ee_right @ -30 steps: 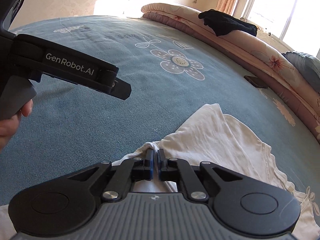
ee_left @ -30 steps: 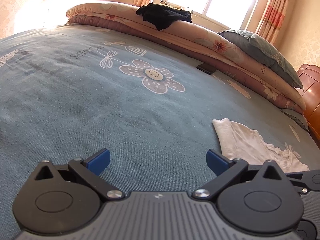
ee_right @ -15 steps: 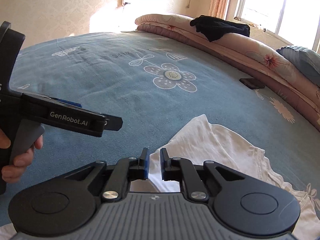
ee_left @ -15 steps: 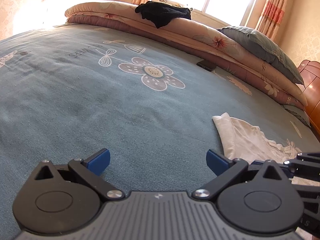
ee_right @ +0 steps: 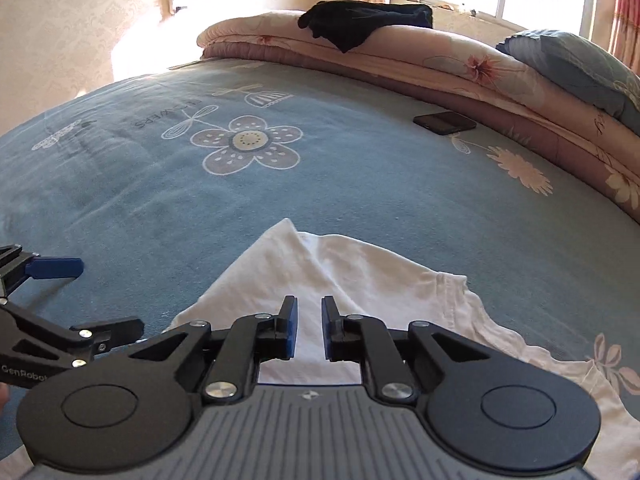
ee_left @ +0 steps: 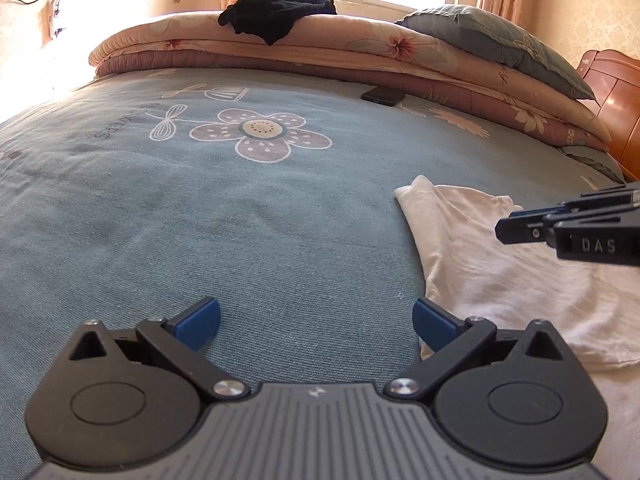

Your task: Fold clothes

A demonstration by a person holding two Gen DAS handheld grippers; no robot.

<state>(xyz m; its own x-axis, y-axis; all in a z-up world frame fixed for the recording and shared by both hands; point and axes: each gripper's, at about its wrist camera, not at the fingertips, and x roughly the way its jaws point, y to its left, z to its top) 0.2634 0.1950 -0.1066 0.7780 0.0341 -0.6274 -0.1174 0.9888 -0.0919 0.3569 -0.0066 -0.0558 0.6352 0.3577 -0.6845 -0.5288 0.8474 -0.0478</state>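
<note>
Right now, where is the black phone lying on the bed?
In both wrist views the black phone lies flat on the blue bedsheet, right of the big printed flower, beside the folded floral quilts.

- "FLOWERS" is printed on the blue bedsheet (ee_left: 120,216), left of its big flower print (ee_left: 260,132), and reads turned in both views.
- "DAS" stands on the right claw (ee_left: 520,230) at the right edge of the left view.
- "GenRobot", cut off by the frame edge, stands on the left claw (ee_right: 96,304) at the near left of the right view.
</note>
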